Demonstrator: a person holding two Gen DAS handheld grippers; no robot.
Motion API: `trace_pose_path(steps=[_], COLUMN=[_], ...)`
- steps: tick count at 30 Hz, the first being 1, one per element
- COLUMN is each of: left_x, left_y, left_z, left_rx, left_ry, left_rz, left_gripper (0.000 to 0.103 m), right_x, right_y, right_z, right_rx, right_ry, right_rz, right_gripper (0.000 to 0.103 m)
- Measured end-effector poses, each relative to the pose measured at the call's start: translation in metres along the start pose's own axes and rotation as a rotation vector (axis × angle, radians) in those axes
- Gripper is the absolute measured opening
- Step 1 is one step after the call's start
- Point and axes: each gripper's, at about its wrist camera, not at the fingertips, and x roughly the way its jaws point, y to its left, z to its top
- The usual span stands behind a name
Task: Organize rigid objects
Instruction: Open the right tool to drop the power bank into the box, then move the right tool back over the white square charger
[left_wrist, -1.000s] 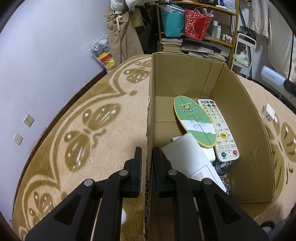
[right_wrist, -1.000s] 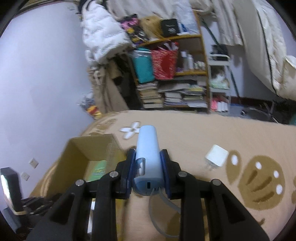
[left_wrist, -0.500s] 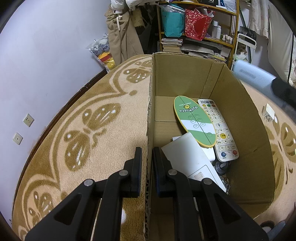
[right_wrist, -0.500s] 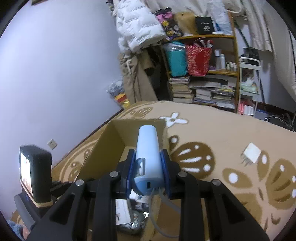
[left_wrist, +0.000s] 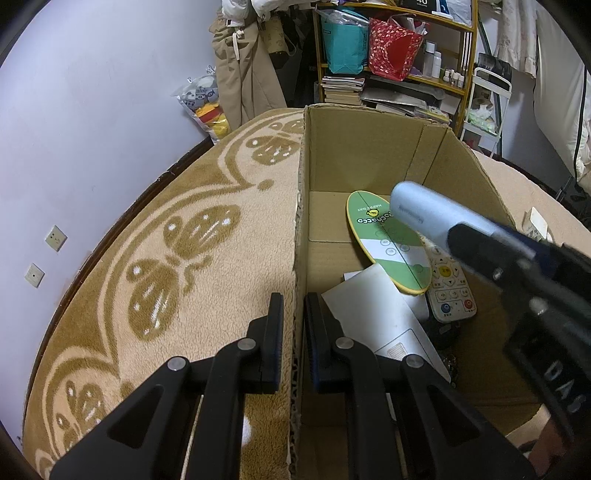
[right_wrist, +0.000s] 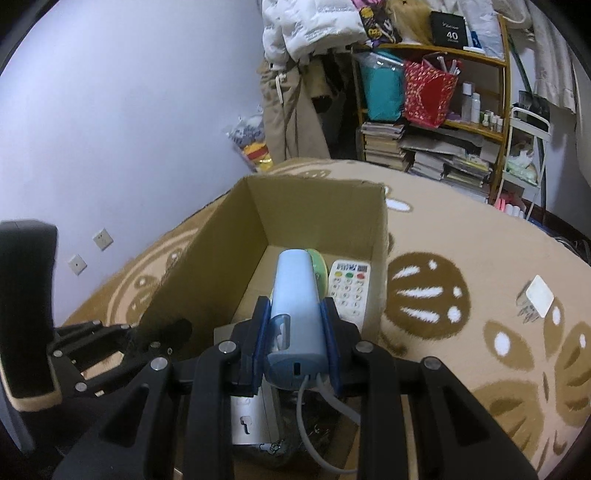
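Over the open cardboard box (right_wrist: 317, 206), the right tool (right_wrist: 295, 332) grips a pale blue power bank (right_wrist: 295, 306), cable dangling. The left tool (left_wrist: 293, 325) pinches the box wall, steadying it. Best lowered into the free floor space beside the remote (right_wrist: 349, 291), cable tucked in too, before releasing.

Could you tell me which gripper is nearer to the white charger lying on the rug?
Right. The right gripper hovers over the box, beside the charger; the left gripper clamps the box's far wall.
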Motion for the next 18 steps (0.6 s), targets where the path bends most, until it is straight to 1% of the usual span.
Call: trace_pose_path(steps=[3,6,9,15,17,18], left_x=[0.0,0.0,-0.001,-0.002,-0.002,-0.002], left_y=[0.0,-0.001,0.0,0.002,0.003,0.003], left_z=[0.0,0.0,0.0,0.0,0.0,0.0], left_rx=[-0.004,-0.001,-0.006,-0.007,-0.008,-0.008], left_ry=[0.001,0.0,0.003,0.003,0.003,0.004], left_rz=[-0.008,-0.006,-0.014,-0.005,-0.006,-0.007], left_gripper=[0.012,0.012,0.012,0.012,0.012,0.012], right_x=[0.005,0.005,0.004,-0.01,-0.016,-0.018], right_y=[0.003,0.004,0.005,0.003,0.0,-0.003], right_z=[-0.004,-0.007,-0.007,0.004,0.009,0.012], right_rx=[-0.01,-0.028,-0.037,-0.017,-0.016,-0.012], right_ry=[0.019,0.019,0.018,-0.032,-0.04,-0.045], right_rz=[-0.003,-0.021,-0.014,0.0,-0.014,-0.019], right_gripper=[0.029,0.029,0.029,0.029,0.032,0.039])
